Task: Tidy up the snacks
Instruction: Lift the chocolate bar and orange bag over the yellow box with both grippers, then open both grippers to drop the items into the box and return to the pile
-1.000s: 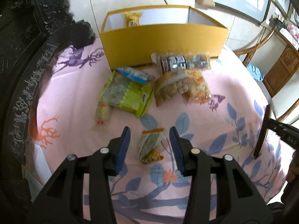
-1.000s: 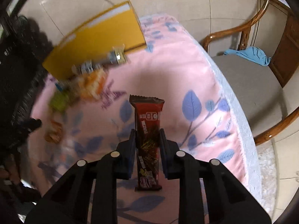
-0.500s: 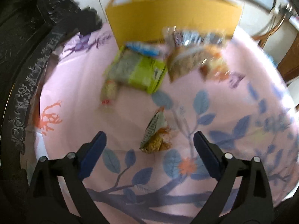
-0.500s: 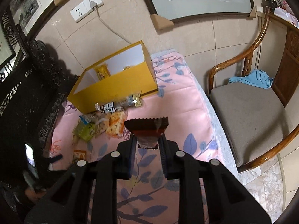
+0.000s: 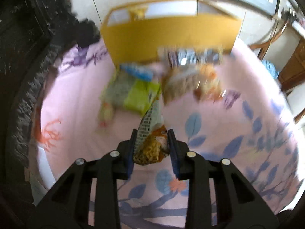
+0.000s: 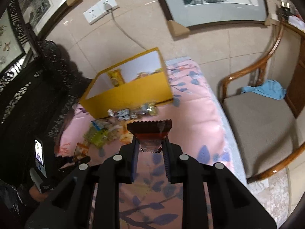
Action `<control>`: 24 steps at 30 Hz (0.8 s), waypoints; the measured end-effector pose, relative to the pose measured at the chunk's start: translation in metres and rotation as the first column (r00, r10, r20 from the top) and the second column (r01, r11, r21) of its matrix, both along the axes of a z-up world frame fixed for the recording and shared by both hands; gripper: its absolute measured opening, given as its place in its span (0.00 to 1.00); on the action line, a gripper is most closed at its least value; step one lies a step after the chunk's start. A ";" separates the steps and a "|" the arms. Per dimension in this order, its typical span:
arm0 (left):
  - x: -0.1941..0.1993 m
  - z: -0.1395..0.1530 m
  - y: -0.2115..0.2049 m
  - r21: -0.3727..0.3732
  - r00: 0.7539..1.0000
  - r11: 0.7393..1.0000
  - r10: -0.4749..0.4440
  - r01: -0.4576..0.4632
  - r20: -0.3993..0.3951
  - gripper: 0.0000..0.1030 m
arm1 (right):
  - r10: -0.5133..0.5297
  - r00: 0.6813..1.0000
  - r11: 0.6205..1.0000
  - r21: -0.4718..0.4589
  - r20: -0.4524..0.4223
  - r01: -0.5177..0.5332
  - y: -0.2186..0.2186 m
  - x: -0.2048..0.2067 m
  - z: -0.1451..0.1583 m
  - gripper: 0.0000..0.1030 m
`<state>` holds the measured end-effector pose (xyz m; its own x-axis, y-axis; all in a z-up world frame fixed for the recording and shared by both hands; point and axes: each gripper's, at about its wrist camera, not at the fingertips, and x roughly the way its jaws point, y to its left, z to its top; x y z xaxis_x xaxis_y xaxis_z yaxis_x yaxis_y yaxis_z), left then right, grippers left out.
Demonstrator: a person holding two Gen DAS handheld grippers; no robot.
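Between the left gripper's [image 5: 151,148] fingers a small snack packet [image 5: 152,143] is pinched; the right gripper [image 6: 149,148] clamps a brown bar [image 6: 149,131]. Only the right view shows packets inside the far yellow box [image 6: 131,93].

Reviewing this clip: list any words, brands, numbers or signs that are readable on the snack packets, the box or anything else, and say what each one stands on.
No text can be read in either view.
Dark brown bar in the right gripper: only its wrapper edge shows, no print.
Small packet in the left gripper: grid pattern, no letters.
Black-and-white packet by the yellow box: print blurred.
Green packet: blurred.
Phone screen: too small.
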<state>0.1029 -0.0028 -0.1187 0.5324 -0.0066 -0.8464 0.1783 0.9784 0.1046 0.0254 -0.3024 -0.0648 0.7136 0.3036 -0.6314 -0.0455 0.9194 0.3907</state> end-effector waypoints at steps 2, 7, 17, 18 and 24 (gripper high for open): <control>0.003 0.022 -0.005 0.009 0.999 1.000 -0.005 0.004 0.053 0.30 | 0.040 0.999 0.999 0.007 0.015 -0.040 0.007 0.010 0.009 0.23; 0.017 0.082 -0.011 0.011 0.980 1.000 -0.005 0.003 0.200 0.30 | 0.124 0.987 0.992 -0.052 0.105 -0.119 0.026 0.033 0.052 0.23; 0.083 0.132 -0.012 0.008 0.951 1.000 0.003 -0.006 0.311 0.30 | 0.184 0.950 0.983 -0.063 0.253 -0.174 0.047 0.107 0.108 0.23; 0.091 0.132 -0.013 0.005 0.950 1.000 0.001 -0.003 0.312 0.30 | 0.185 0.948 0.983 -0.061 0.260 -0.175 0.048 0.115 0.111 0.23; 0.149 0.142 -0.011 -0.030 0.943 1.000 0.011 -0.001 0.332 0.30 | 0.186 0.940 0.982 -0.072 0.287 -0.172 0.058 0.174 0.129 0.23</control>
<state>0.2514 -0.0135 0.0232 0.7836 -0.0244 -0.6208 0.1326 0.9828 0.1288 0.1998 -0.2449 0.0639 0.8050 0.4190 -0.4200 -0.3163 0.9021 0.2935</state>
